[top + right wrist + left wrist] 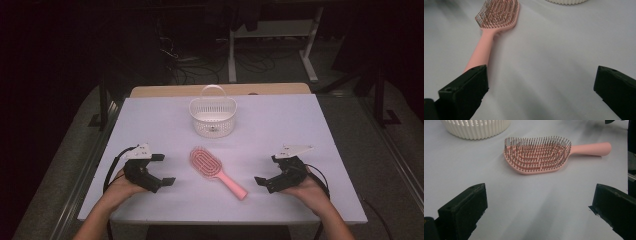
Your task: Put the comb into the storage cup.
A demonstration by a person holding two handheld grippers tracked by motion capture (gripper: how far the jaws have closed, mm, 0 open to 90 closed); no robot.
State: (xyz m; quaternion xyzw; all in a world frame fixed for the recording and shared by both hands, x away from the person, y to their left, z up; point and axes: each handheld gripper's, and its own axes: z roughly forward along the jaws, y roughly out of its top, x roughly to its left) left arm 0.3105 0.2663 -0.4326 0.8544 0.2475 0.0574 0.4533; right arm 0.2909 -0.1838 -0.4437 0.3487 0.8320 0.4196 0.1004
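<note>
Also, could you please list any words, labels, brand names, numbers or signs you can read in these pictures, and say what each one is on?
There is no readable text.
Pink plastic paddle hairbrush: no brand or lettering on the handle or bristle side.
White slotted plastic basket with a handle: no label.
White tabletop: plain, unmarked.
Left gripper and right gripper, both open: black jaws without markings.

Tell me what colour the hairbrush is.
The hairbrush is pink, handle and pad alike, with darker bristles. It shows best in the left gripper view.

Hairbrush (216,171) lies on table (300,120); basket (213,117) behind it.
</note>
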